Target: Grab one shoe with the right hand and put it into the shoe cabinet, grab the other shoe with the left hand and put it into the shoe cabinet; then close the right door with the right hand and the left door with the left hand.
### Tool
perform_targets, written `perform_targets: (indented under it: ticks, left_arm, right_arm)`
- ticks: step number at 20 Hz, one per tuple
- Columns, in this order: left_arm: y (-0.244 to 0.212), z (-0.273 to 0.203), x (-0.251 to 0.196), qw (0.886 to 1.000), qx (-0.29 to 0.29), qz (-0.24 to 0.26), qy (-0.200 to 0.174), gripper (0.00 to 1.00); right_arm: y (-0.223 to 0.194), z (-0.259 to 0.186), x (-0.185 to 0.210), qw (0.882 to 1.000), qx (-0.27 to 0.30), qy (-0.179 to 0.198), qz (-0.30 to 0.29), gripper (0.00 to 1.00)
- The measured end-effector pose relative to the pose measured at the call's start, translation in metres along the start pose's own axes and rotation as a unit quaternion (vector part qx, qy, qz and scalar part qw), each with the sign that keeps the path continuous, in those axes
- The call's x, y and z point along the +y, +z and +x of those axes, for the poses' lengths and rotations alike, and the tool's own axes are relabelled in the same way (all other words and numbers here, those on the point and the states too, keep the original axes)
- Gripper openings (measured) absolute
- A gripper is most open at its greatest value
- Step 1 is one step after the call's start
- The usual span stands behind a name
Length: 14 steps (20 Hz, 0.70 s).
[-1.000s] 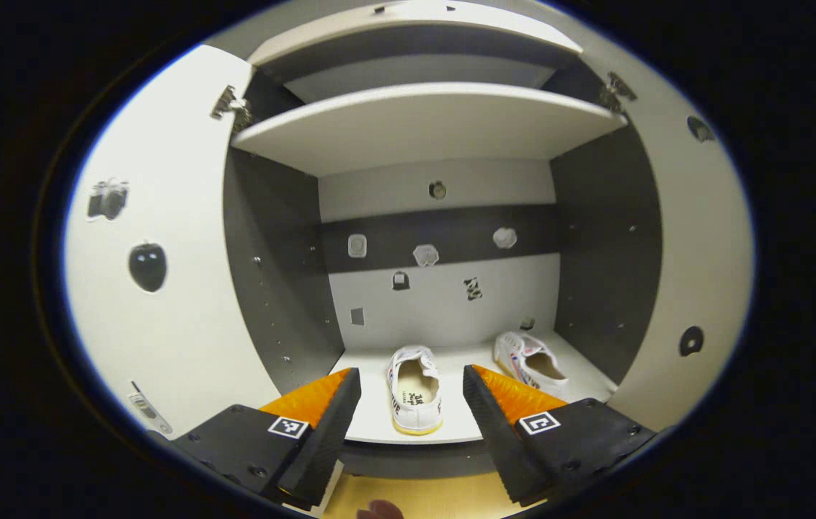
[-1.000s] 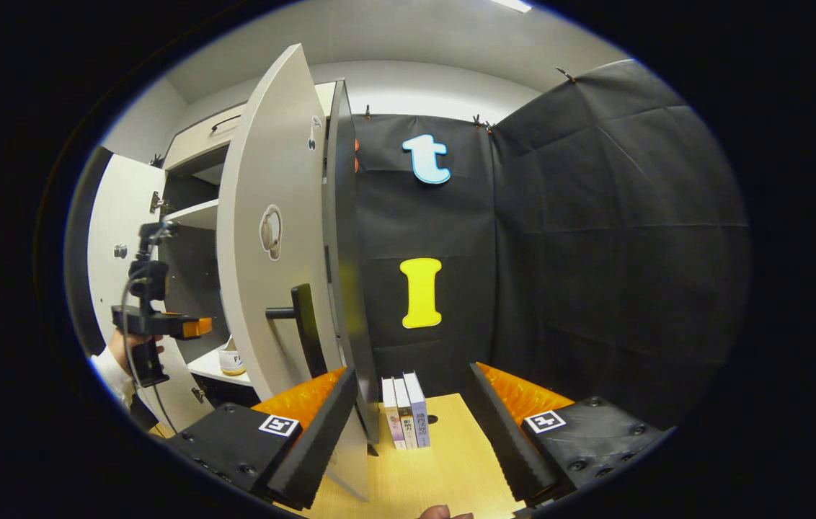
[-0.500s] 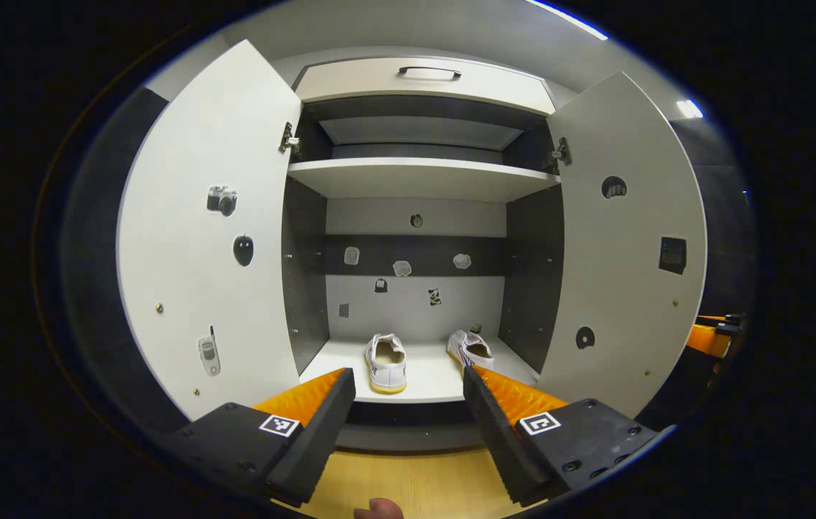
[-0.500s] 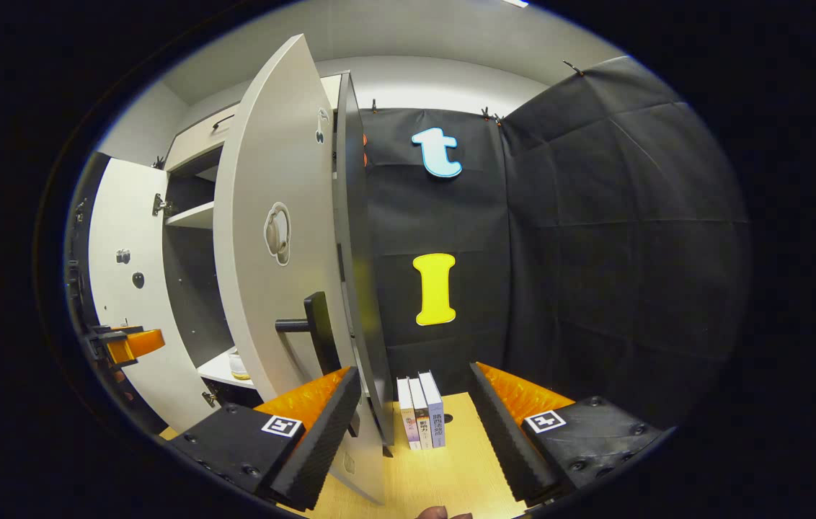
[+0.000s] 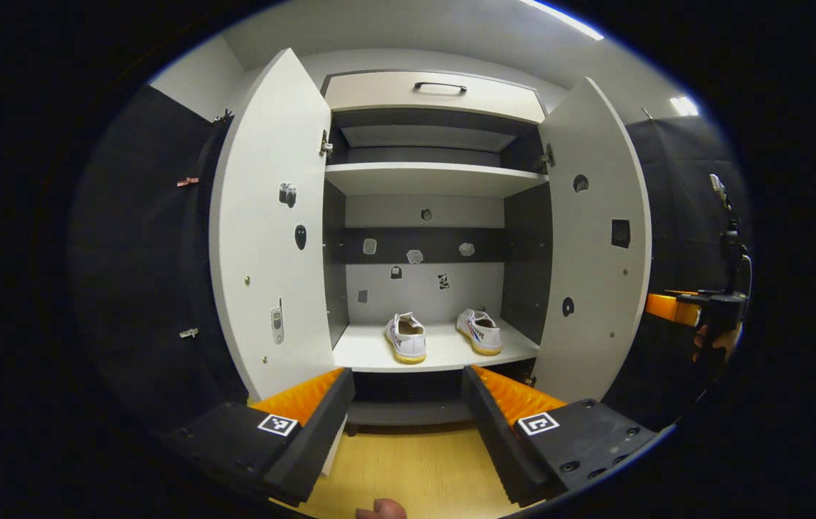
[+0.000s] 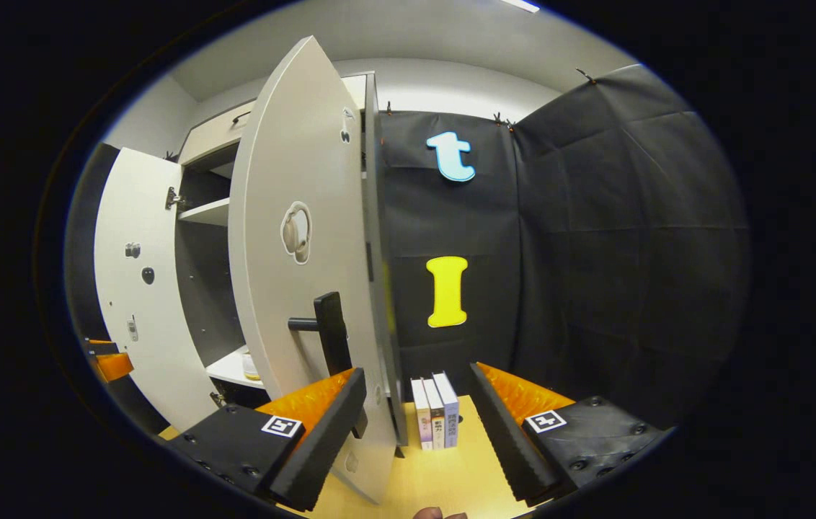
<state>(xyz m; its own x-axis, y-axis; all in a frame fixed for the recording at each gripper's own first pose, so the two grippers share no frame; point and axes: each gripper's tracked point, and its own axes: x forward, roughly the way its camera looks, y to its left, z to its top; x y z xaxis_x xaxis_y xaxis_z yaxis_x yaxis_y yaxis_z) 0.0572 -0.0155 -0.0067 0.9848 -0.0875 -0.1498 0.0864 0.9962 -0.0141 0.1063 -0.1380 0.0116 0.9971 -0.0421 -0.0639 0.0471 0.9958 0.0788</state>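
Two white shoes stand side by side on the cabinet's lower shelf, one left of the other. Both doors are wide open: the left door and the right door. My left gripper is open and holds nothing, well back from the cabinet front. My right gripper is open too, beside the outer face of the right door, with the black handle just above its left finger. The right gripper, in a hand, is seen past the right door's edge.
Three books stand upright on the wooden floor by the black cloth wall, right of the right door. An upper shelf and a closed drawer with a handle sit above the shoes. The left gripper shows beside the left door.
My left gripper has drawn back from the cabinet, so both shoes and doors look smaller and farther. The right gripper has shifted slightly closer to the right door's handle.
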Motion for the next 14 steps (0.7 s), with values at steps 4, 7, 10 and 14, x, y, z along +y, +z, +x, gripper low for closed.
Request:
perform_targets:
  ticks: [4, 7, 10, 14]
  left_arm:
    - [-0.002, -0.015, 0.025, 1.0, 0.002, 0.004, 0.022, 0.95]
    - [-0.002, -0.024, 0.043, 0.999, -0.001, 0.002, 0.039, 0.95]
    - [-0.01, -0.032, 0.065, 0.998, 0.004, -0.003, 0.067, 0.95]
    - [-0.022, -0.053, 0.102, 0.994, 0.011, -0.034, 0.102, 0.95]
  right_arm:
    - [-0.011, 0.009, 0.065, 0.999, 0.002, 0.046, 0.023, 0.96]
    - [-0.028, 0.021, 0.13, 0.993, 0.02, 0.108, 0.037, 0.97]
    - [-0.043, 0.032, 0.177, 0.988, 0.039, 0.145, 0.021, 0.98]
    - [-0.022, 0.019, 0.226, 0.981, 0.008, 0.194, 0.012, 0.98]
